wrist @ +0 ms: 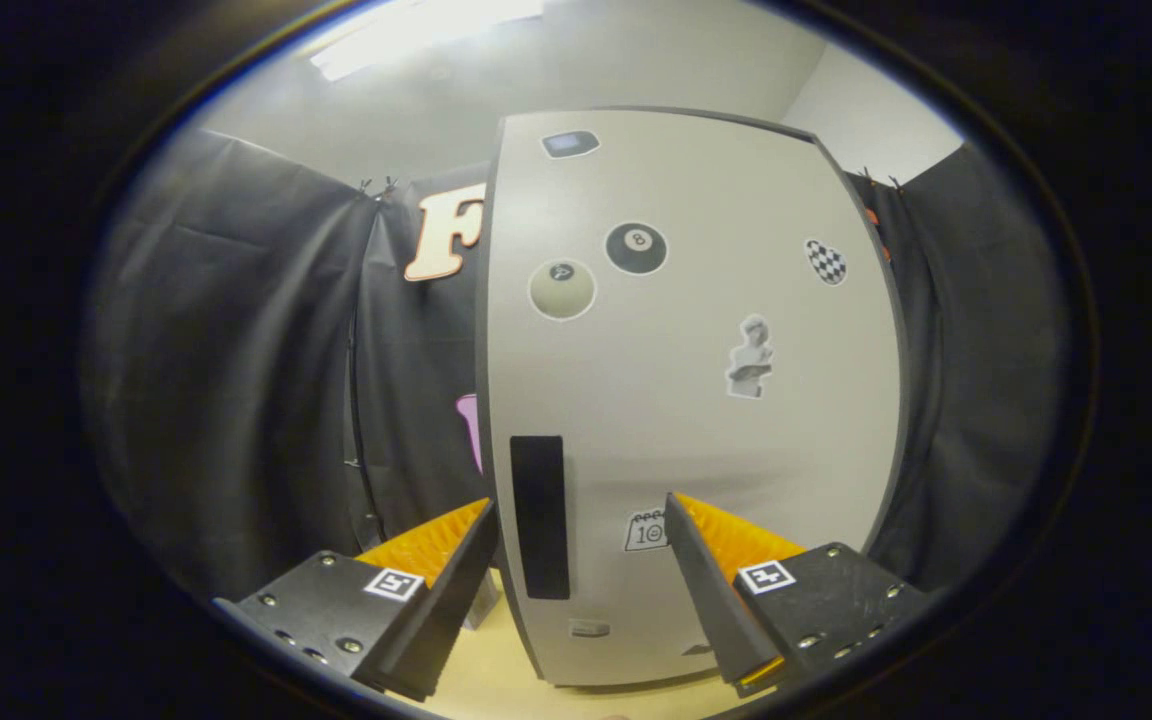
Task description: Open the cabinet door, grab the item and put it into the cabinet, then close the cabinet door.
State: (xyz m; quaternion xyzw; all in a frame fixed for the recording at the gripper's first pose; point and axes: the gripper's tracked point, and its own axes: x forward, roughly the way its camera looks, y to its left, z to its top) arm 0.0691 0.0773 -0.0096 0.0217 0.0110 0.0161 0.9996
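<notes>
Cabinet door (696,400) shut, straight ahead of the gripper (576,560), pale panel with stickers, standing on the light wood surface (496,680). Dark vertical handle strip (540,517) low on the door, hard against its left edge; long axis upright, running parallel to that edge. Strip sits between the fingers, closer to the left finger (436,560) than the right finger (726,570), and just beyond the tips. Gripper spread wide, nothing held, neither finger visibly touching door or handle. Left edge of the door falls inside the finger gap, so the left finger already points past the door's free edge toward the black booth cloth (236,380), right finger faces the panel front. Judging from handle placement, hinge likely on the right side, though hinge itself not discernible. Key relation for the coming move: handle dead ahead, slightly left of gripper centreline, vertical axis crossing the line between the fingers, so a short advance plus small leftward shift should straddle the edge or strip, then pull back and swing right. Risk: right finger butting flat on the panel before the left hooks behind the edge. Item to be stowed not identifiable here. Task at the first step by the look of it, door not yet opened.
</notes>
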